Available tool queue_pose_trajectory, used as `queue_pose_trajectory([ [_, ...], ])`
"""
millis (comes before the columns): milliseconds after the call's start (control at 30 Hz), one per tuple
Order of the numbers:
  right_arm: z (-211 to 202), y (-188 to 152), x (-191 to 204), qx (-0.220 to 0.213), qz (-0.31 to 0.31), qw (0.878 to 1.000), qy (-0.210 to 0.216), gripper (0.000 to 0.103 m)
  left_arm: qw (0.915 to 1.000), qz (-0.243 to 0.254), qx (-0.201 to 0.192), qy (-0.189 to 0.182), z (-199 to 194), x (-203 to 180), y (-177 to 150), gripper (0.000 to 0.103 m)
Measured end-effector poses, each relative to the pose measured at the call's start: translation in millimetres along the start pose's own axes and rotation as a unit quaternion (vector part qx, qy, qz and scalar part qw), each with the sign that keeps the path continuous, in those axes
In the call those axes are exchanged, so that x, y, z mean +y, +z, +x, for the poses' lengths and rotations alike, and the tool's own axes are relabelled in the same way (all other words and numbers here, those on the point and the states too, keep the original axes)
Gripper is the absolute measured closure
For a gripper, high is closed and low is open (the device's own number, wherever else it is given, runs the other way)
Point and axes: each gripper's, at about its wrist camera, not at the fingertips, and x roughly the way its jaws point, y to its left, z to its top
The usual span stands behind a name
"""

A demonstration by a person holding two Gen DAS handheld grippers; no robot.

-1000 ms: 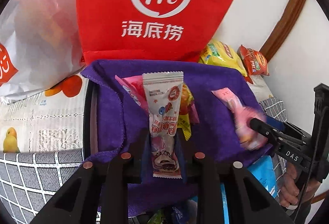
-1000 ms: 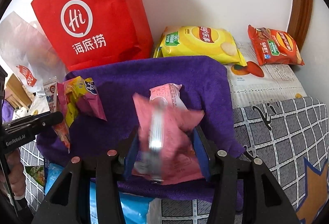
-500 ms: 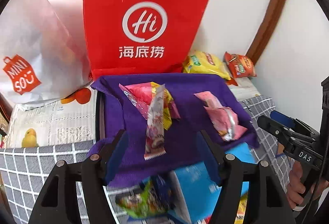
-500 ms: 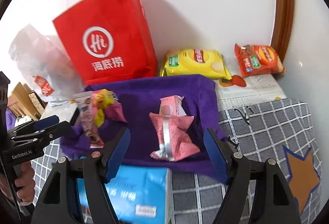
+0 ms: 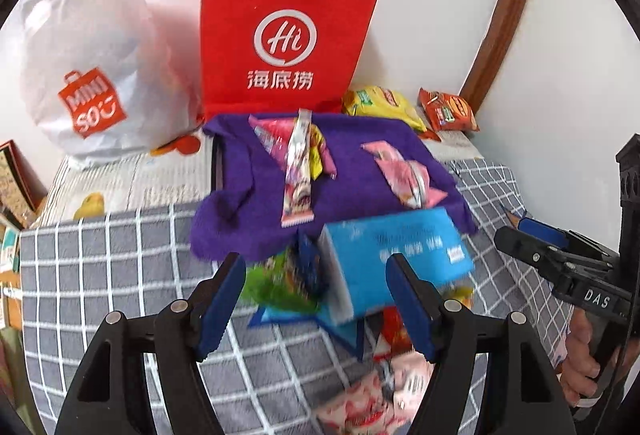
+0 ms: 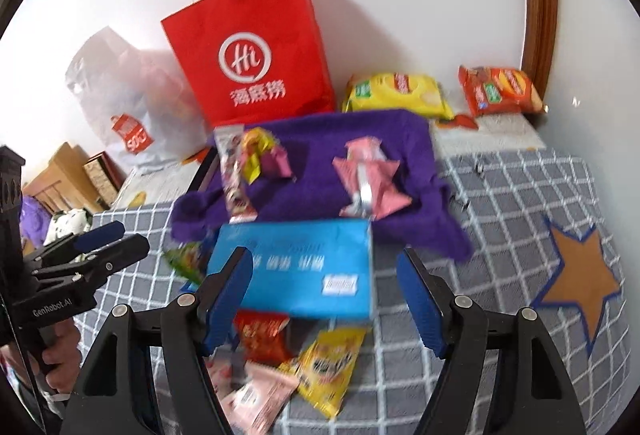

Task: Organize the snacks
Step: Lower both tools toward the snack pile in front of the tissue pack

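Now both grippers hang above the checked cloth (image 6: 520, 195) w/ nothing between their fingers. Left gripper (image 5: 316, 299): jaws spread wide, empty. Right gripper (image 6: 326, 295): same, wide apart & empty.

Snacks sit in two groups on the purple towel (image 6: 312, 139). Left group: a long white stick pack (image 5: 298, 171) lies flat, long axis running front-to-back, far end toward the red paper bag (image 5: 280, 39), near end at the towel's front edge. It rests on top of a pink-and-yellow packet bunch (image 5: 316, 147); in the right wrist view the same stick pack (image 6: 234, 171) lies just left of that bunch (image 6: 264, 155). Right group: two pink packs (image 6: 368, 183), overlapping, long axis also roughly front-to-back, slightly angled in the left wrist view (image 5: 404, 175).

A blue box (image 6: 296, 267) lies flat just in front of the towel, long side across the view. A green packet (image 5: 276, 283) sits beside its left end, blurred. Loose snacks nearer the cameras: a red packet (image 6: 262, 335), a yellow packet (image 6: 332, 363) and pink packets (image 6: 256, 395), all on the checked cloth, partly overlapping.

Behind the towel: a yellow chip bag (image 6: 396, 95) and an orange-red chip bag (image 6: 500, 89) near the wall, well apart from the towel groups. A white plastic bag (image 5: 88, 75) stands left of the red bag.
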Motion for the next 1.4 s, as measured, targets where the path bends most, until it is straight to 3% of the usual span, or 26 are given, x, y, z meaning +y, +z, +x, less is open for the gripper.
queue_pose_trajectory([
  [433,-21.0,-43.4,17.3,0.009,0.001,1.0,0.005,0.029,0.9997,-0.026,0.0,-0.001,-32.3,12.5,-44.9,0.032],
  [733,-20.5,-56.2,22.1,0.016,0.001,1.0,0.008,0.033,0.9993,-0.037,0.006,0.002,-34.7,19.7,-64.7,0.032],
  [1033,3.0,-73.6,34.3,0.038,-0.007,0.999,0.0,0.033,0.9992,-0.038,0.01,0.008,-29.2,29.4,-76.1,0.032],
  [1233,27.1,-85.2,30.7,0.066,0.025,0.997,0.008,0.033,0.9988,-0.046,0.017,-0.002,-18.3,38.5,-81.2,0.032],
  [1400,43.0,-91.9,29.7,0.081,0.028,0.996,-0.012,0.033,0.9982,-0.053,0.024,-0.009,-8.4,44.9,-84.7,0.032],
])
